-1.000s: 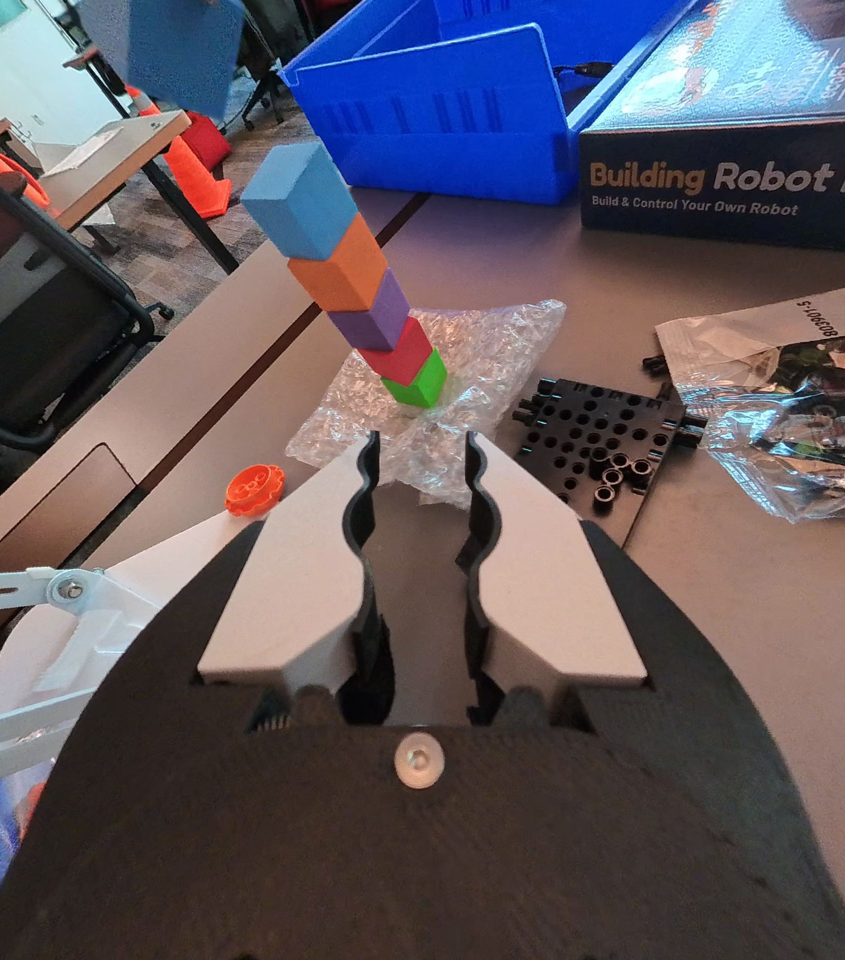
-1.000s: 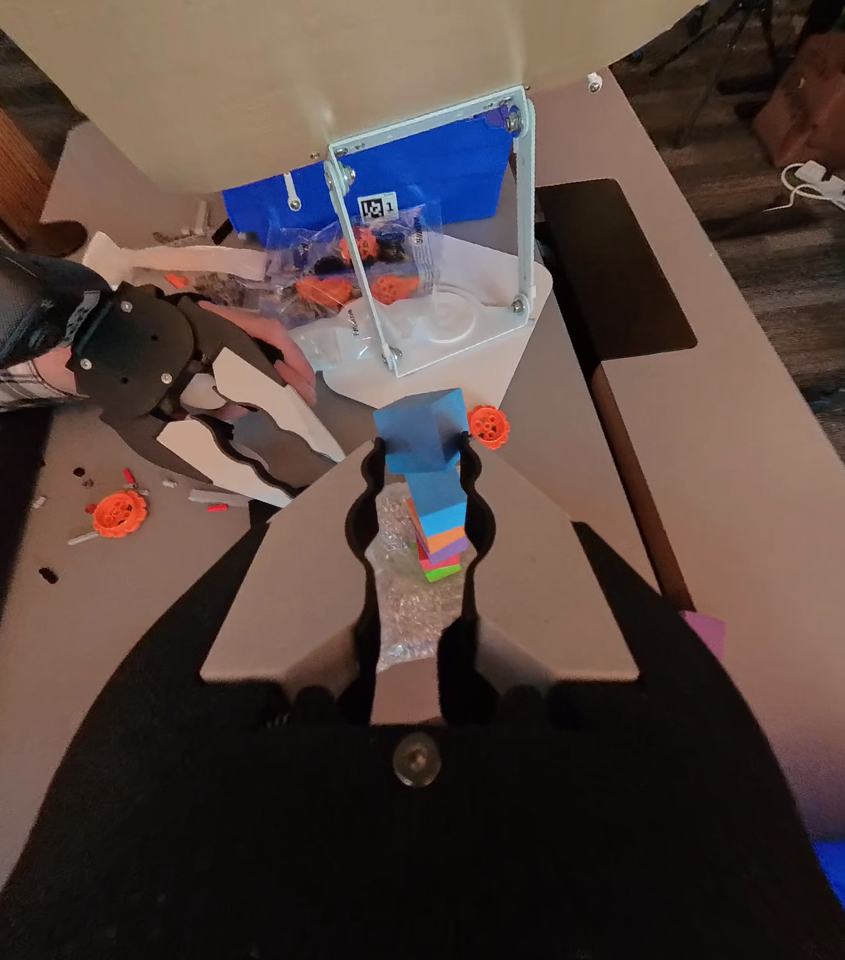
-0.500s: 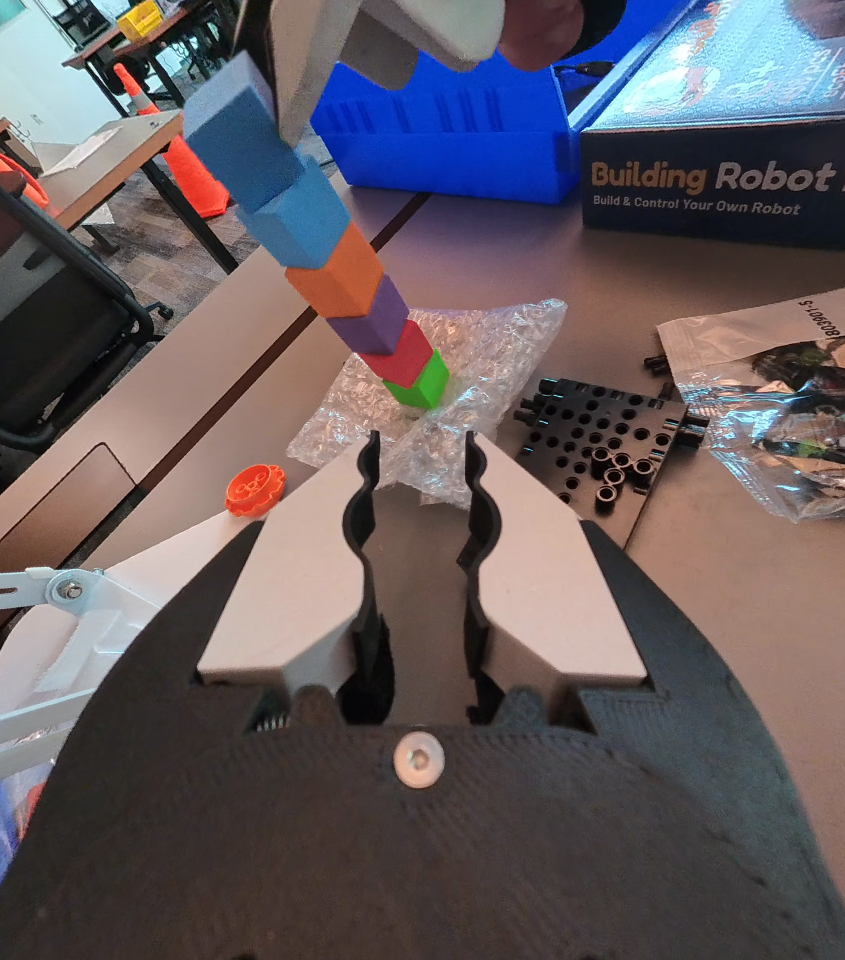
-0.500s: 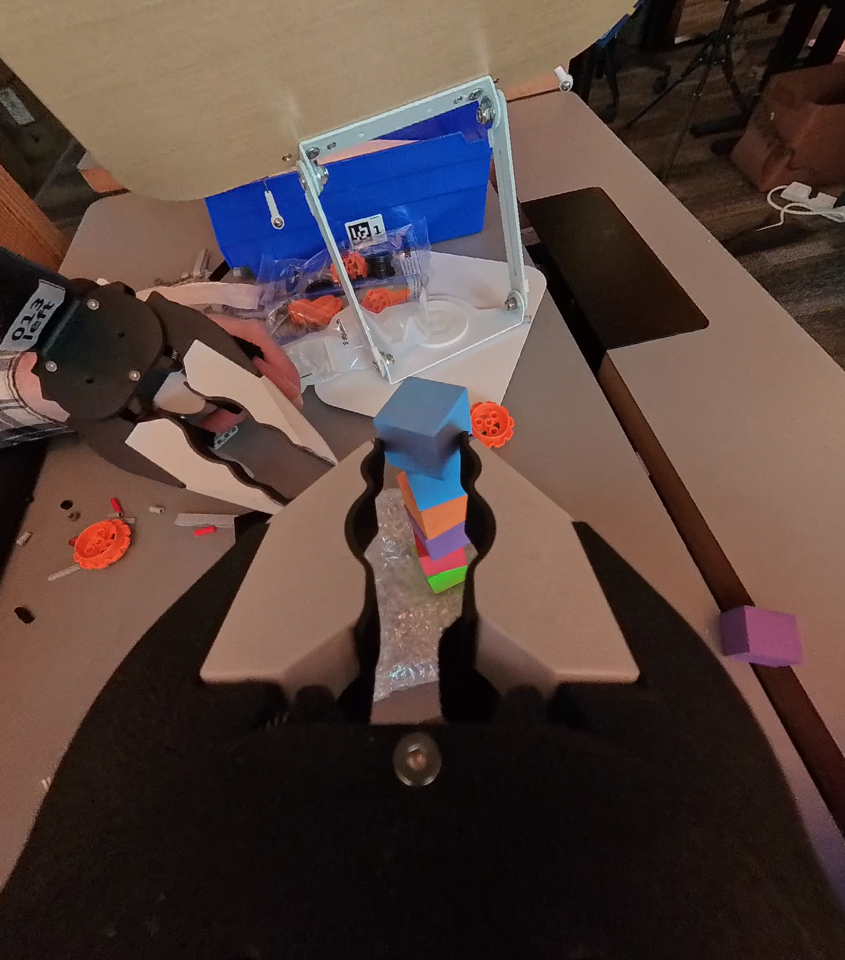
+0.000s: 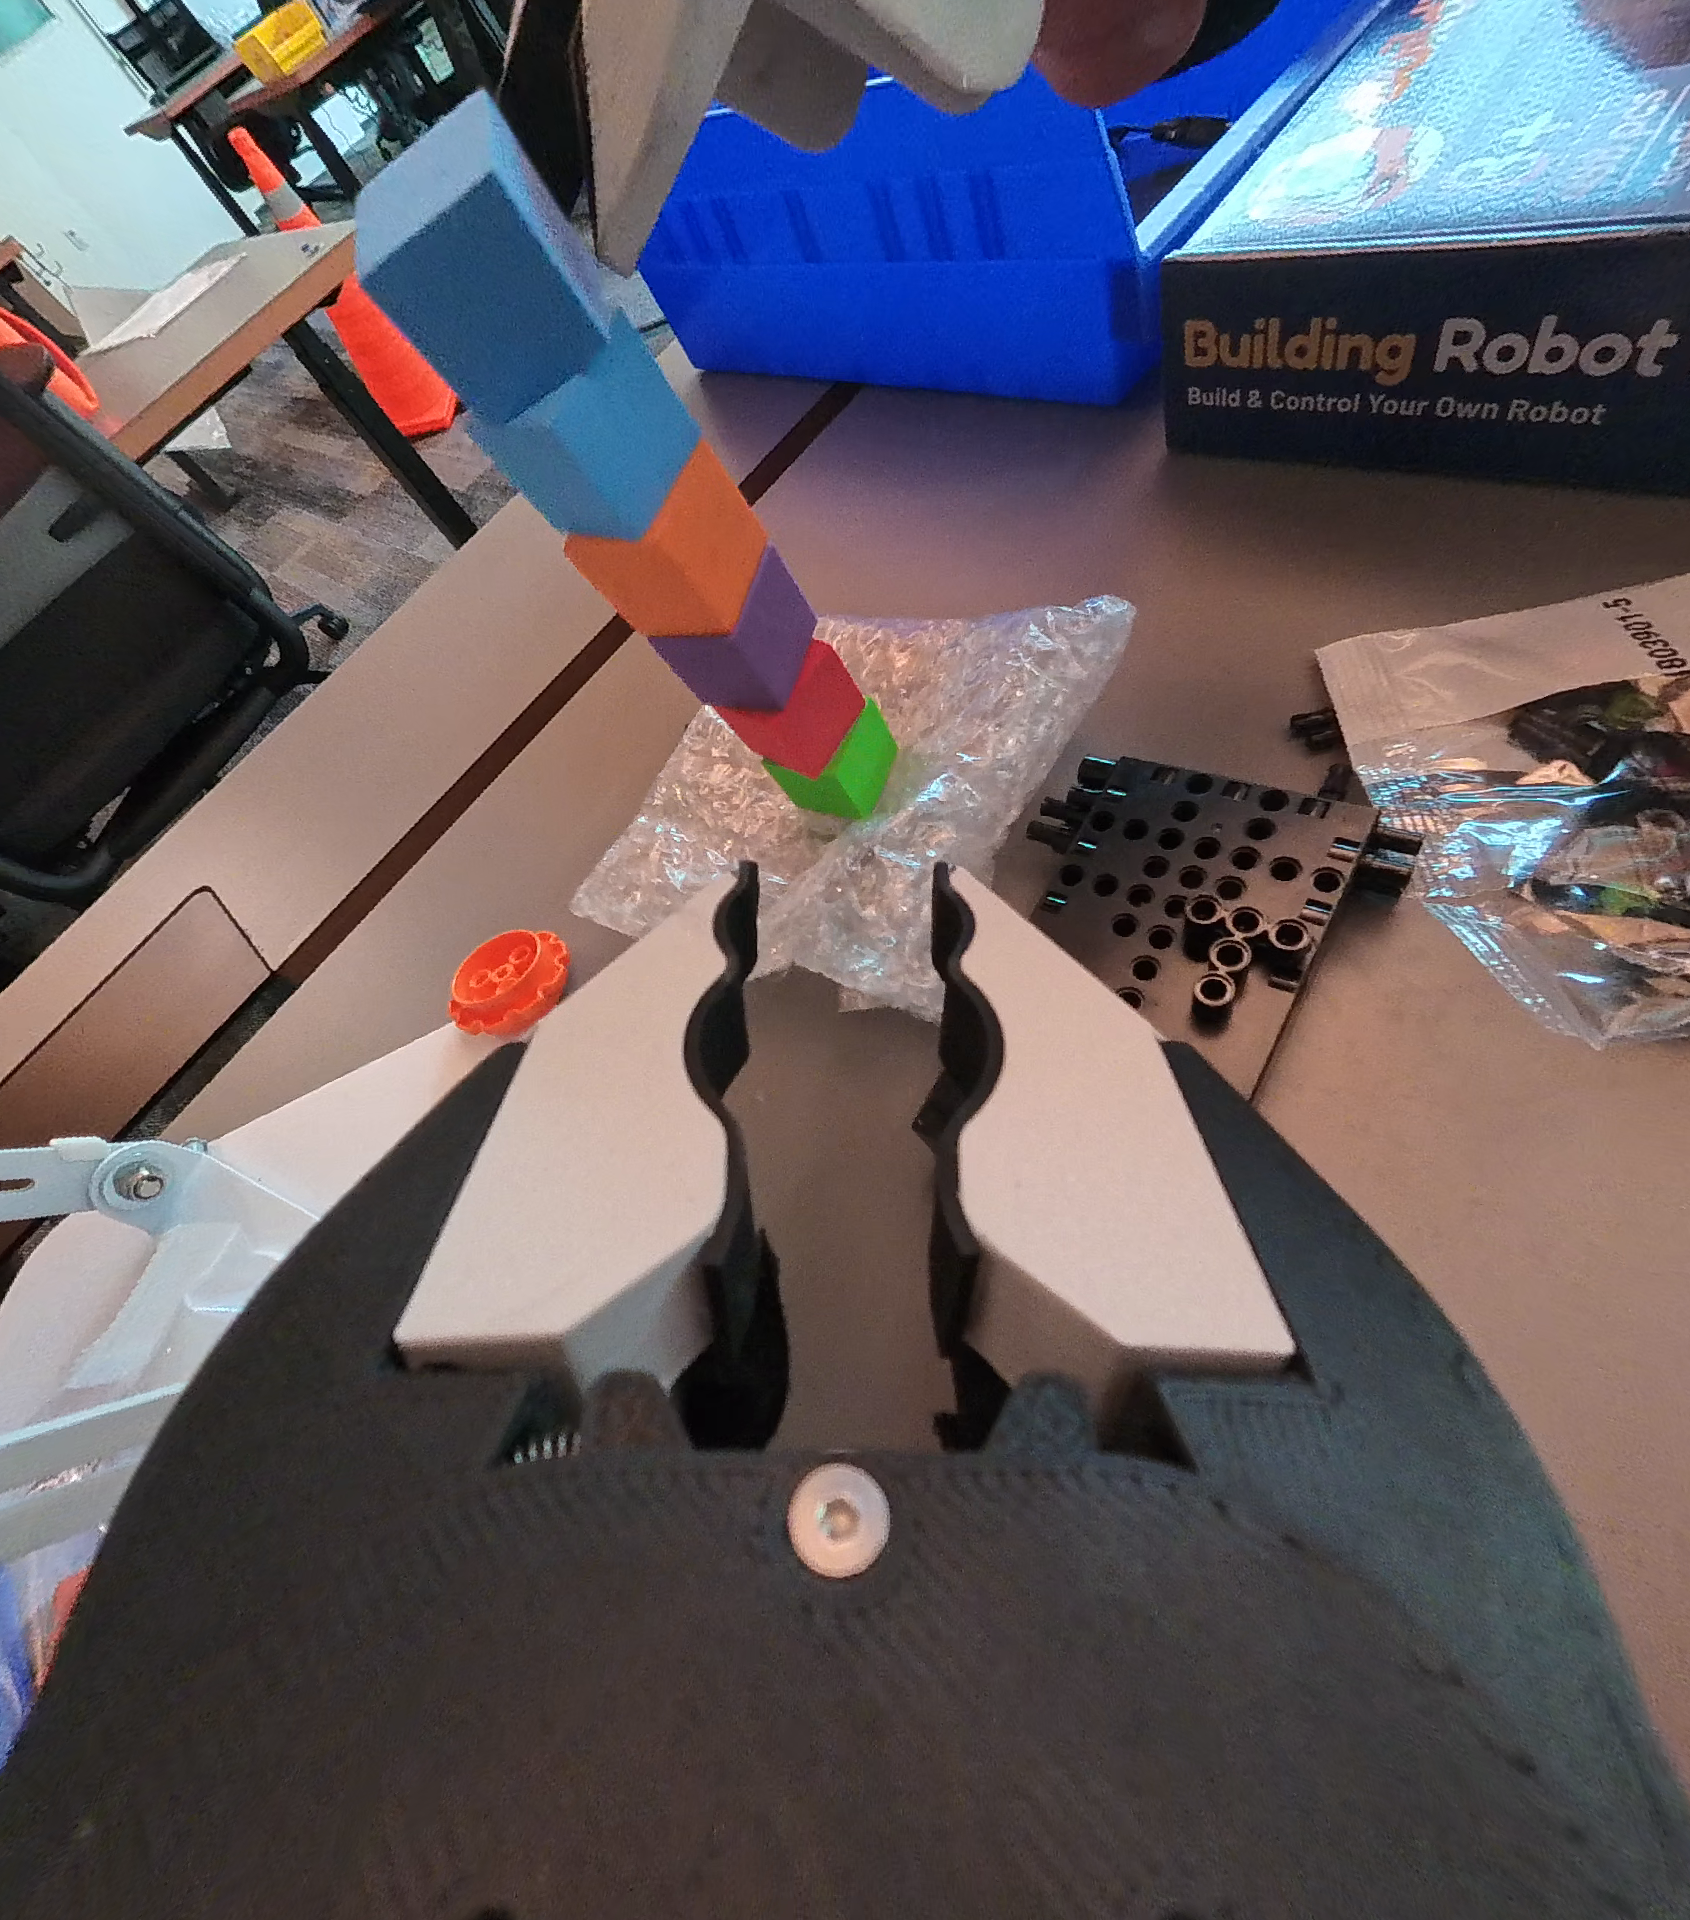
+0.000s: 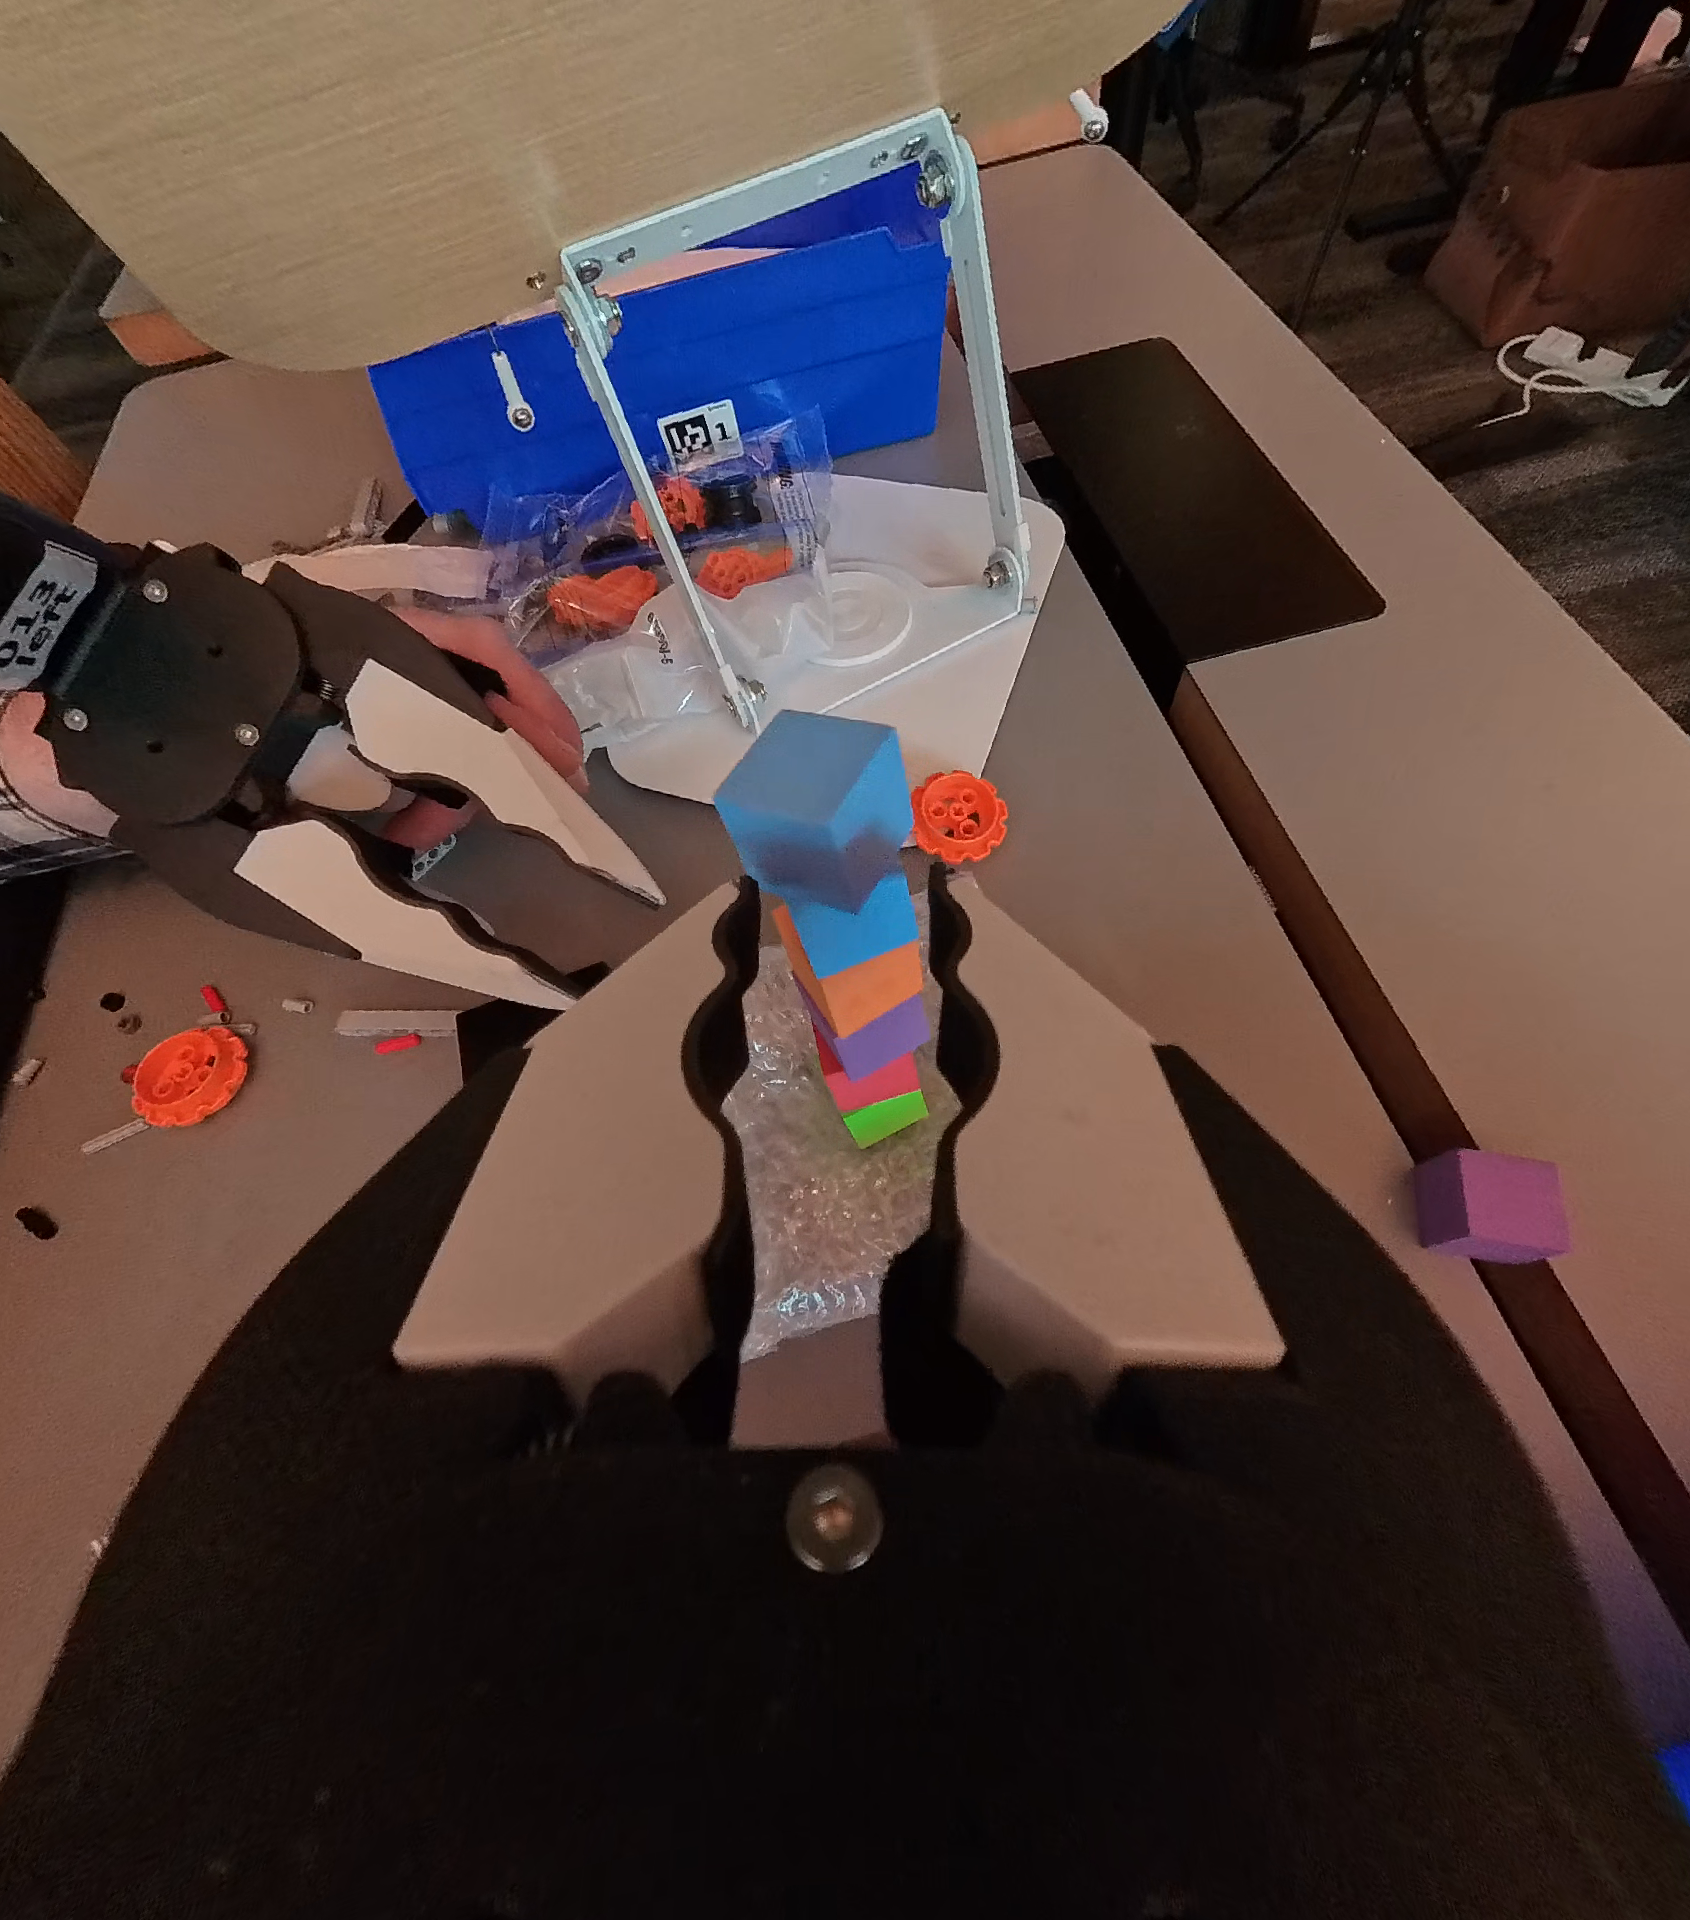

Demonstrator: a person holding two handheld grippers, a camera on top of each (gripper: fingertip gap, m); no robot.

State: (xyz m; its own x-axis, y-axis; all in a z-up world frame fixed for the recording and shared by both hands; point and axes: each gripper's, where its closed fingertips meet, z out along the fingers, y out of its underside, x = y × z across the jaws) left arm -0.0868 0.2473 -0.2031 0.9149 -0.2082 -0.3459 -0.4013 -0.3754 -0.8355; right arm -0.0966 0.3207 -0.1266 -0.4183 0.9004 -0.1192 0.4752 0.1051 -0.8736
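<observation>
Cubes stand in a tower (image 5: 716,582) on a sheet of bubble wrap (image 5: 976,707) on the grey surface (image 5: 1495,1195). In the left wrist view, from the bottom up they are green, red, purple, orange, light blue and a darker blue cube (image 5: 477,270) on top. The left gripper (image 5: 836,904) hangs low before the wrap, jaws apart and holding nothing. The right gripper's pale fingers (image 5: 654,114) reach down from the top edge, right beside the top cube; contact cannot be told. An orange gear (image 5: 508,982) lies left of the wrap, a black pegboard plate (image 5: 1205,883) right of it, a clear bag of parts (image 5: 1610,831) farther right. A blue bin (image 5: 924,270) and a dark box (image 5: 1485,343) sit behind.

In the right wrist view, the right gripper (image 6: 836,883) looks down on the tower (image 6: 856,987). Its jaws are apart, with the top cube (image 6: 805,800) at the tips; whether they pinch it I cannot tell. The left gripper (image 6: 612,935) rests at left, gripped by a hand (image 6: 498,696). A purple cube (image 6: 1490,1205) sits alone at right. One orange gear (image 6: 958,816) lies beyond the tower, another (image 6: 189,1075) at left among small loose parts. A white metal frame (image 6: 971,343) stands behind on a white base.
</observation>
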